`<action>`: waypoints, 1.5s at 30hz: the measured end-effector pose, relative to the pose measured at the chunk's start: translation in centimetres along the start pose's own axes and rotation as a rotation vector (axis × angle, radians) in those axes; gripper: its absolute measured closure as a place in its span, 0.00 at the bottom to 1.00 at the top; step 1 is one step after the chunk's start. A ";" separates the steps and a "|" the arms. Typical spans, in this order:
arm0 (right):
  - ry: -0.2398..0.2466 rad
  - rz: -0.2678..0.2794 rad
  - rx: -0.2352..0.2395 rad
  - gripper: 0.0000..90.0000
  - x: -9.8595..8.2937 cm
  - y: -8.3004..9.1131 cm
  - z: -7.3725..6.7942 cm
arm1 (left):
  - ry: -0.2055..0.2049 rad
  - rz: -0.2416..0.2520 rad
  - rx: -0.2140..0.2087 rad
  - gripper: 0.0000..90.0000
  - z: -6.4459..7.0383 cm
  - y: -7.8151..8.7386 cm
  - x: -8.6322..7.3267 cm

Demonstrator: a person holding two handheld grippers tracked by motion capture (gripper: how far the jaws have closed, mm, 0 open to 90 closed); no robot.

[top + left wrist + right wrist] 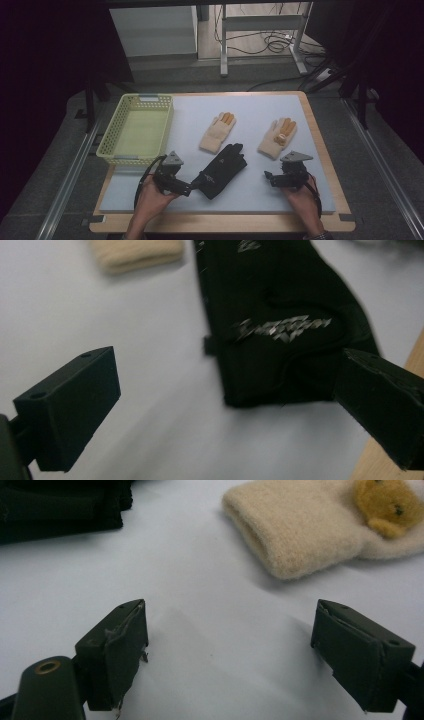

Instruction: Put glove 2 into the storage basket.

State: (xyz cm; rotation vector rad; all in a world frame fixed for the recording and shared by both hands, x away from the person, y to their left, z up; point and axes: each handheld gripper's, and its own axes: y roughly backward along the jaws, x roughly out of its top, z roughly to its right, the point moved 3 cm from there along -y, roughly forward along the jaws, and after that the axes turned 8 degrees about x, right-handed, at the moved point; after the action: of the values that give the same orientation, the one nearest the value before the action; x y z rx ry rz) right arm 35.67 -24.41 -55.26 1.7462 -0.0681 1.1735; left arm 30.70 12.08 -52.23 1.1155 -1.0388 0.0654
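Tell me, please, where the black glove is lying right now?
In the high view, the black glove lies centre-front, its cuff by the left claw.

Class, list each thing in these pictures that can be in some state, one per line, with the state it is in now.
Left hand-held gripper: open, jaws either side of the black glove's cuff.
Right hand-held gripper: open, holding nothing, over the mat.
Black glove: flat on the mat, not yet gripped.
Left cream glove: flat, untouched.
Right cream glove: flat, untouched.
Yellow basket: upright, nothing inside.
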 end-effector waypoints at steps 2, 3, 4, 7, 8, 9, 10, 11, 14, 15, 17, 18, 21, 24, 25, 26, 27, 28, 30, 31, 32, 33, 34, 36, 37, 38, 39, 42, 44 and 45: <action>0.000 0.000 0.000 0.16 0.0 0.0 0.0 | -0.013 -0.002 -0.008 0.00 0.8 -0.4 0.8; 0.000 0.000 0.000 0.17 0.0 0.0 0.0 | -0.020 -0.005 -0.010 0.00 1.3 -0.8 1.3; 0.000 0.000 0.000 0.16 0.0 0.0 0.0 | -0.031 -0.010 -0.010 0.00 1.8 -1.1 1.6; 0.000 0.000 0.000 0.16 0.0 0.0 0.0 | -0.060 -0.026 -0.010 0.00 2.9 -2.2 2.4; 0.000 0.000 0.000 0.17 0.0 0.0 0.0 | -0.071 -0.031 -0.009 0.00 3.4 -2.7 2.8; 0.000 0.001 0.000 0.17 0.0 0.0 0.0 | -0.079 -0.031 -0.013 0.00 3.7 -3.0 3.0; 0.000 0.000 0.000 0.17 0.0 0.0 0.0 | -0.080 -0.029 -0.017 0.00 4.1 -3.3 3.3; 0.000 0.001 0.001 0.16 0.0 0.0 0.0 | -0.086 -0.033 -0.016 0.00 4.3 -3.5 3.4; 0.000 0.001 0.001 0.16 0.0 0.0 0.0 | -0.092 -0.051 0.009 0.00 5.0 -4.8 3.8; 0.000 0.000 0.001 0.17 0.0 0.0 0.0 | -0.098 -0.061 0.035 0.00 5.0 -5.3 3.8; 0.000 0.001 0.001 0.17 0.0 0.0 0.0 | -0.105 -0.076 0.063 0.00 4.9 -6.0 3.7; 0.000 0.001 0.001 0.17 0.0 0.0 0.0 | -0.095 -0.083 0.063 0.00 4.7 -6.4 3.6; 0.000 0.001 0.001 0.16 0.0 0.0 0.0 | -0.091 -0.104 0.081 0.00 4.0 -7.0 3.1; 0.000 0.000 0.001 0.17 0.0 0.0 0.0 | -0.068 -0.116 0.048 0.00 3.5 -7.6 2.6; 0.000 0.001 0.000 0.17 0.0 0.0 0.0 | -0.078 -0.131 0.040 0.00 3.8 -7.8 2.4; 0.000 0.000 0.000 0.16 0.0 0.0 0.0 | -0.104 -0.139 0.067 0.00 4.2 -8.0 2.3; 0.000 0.000 0.001 0.17 0.0 0.0 0.0 | -0.118 -0.134 0.069 0.00 4.5 -8.0 2.3; 0.000 0.000 0.001 0.17 0.0 0.0 0.0 | -0.119 -0.141 0.063 0.00 4.7 -8.0 2.3; 0.000 0.001 0.000 0.16 0.0 0.0 0.0 | -0.118 -0.146 0.060 0.00 4.7 -8.0 2.4; 0.000 0.000 0.000 0.17 0.0 0.0 0.0 | -0.117 -0.148 0.061 0.01 4.6 -7.9 2.4; 0.000 0.000 0.000 0.17 0.0 0.0 0.0 | -0.113 -0.149 0.066 0.03 4.5 -7.8 2.5; 0.000 0.000 0.000 0.17 0.0 0.0 0.0 | -0.110 -0.151 0.066 0.13 4.4 -7.6 2.5; 0.000 0.000 0.000 0.17 0.0 0.0 0.0 | -0.109 -0.151 0.064 0.13 4.4 -7.5 2.6; 0.000 0.000 0.000 0.17 0.0 0.0 0.0 | -0.117 -0.148 0.060 0.24 4.1 -7.2 2.7; 0.001 0.000 0.000 0.17 0.0 0.0 0.0 | -0.125 -0.141 0.050 0.40 4.0 -6.9 2.8; 0.001 0.000 0.000 0.17 0.0 0.0 0.0 | -0.125 -0.141 0.050 0.46 4.0 -6.9 2.8; 0.000 0.000 0.000 0.17 0.0 0.0 0.0 | -0.122 -0.139 0.046 0.46 4.0 -6.9 2.8; 0.001 -0.001 0.000 0.16 0.0 0.0 0.0 | -0.107 -0.127 0.023 0.67 3.8 -6.5 2.8; 0.002 0.000 0.000 0.17 0.0 0.0 0.0 | -0.110 -0.117 0.030 0.70 3.8 -6.2 2.9; 0.001 0.000 0.000 0.16 0.0 0.0 0.0 | -0.106 -0.109 0.026 0.72 3.7 -6.0 3.0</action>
State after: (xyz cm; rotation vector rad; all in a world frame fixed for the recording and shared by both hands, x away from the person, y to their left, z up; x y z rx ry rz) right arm 35.66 -24.41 -55.27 1.7455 -0.0678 1.1743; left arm 33.02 5.06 -54.15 1.2080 -1.0713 -0.0679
